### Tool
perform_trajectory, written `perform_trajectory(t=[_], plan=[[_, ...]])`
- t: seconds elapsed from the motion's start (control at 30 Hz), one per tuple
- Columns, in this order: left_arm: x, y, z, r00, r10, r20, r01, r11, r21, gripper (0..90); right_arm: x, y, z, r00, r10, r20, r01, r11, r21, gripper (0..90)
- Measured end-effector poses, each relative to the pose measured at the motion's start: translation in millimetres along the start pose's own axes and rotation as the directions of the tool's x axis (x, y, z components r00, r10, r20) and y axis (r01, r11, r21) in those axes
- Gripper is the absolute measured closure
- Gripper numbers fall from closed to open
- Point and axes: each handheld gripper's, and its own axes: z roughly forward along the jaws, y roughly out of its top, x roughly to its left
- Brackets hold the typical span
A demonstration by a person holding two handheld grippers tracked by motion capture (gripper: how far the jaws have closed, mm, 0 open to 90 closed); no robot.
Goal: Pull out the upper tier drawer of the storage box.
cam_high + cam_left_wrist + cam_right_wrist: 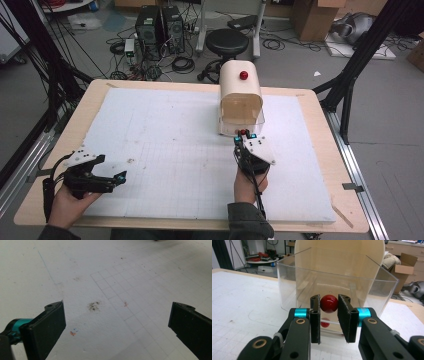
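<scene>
Two black jaws of the right gripper [329, 305] pinch a glossy red knob [328, 303], seemingly on a clear drawer [294, 282]; left gripper [117, 322] wide.

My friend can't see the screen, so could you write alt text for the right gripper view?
A black claw is closed around a small red knob on the front of a clear plastic box with a cream back. The box stands on a white gridded board, with a cluttered workshop behind it.
</scene>
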Motion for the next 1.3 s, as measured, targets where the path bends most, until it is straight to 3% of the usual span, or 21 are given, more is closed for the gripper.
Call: perform_trajectory(t=[0.93,1.3], plan=[[-0.2,0.0,0.4,1.0,0.006,0.0,-0.006,1.0,0.003,1.7,-3.0,-7.7,-7.4,0.9988,0.031,-0.038,-0.031,0.9994,-0.013,65.5],[-1.7,0.2,1.0,1.0,0.007,0.0,-0.007,1.0,0.005,1.7,-16.3,-9.7,-17.4,0.9956,0.037,-0.086,-0.037,0.9993,-0.001,56.8]])
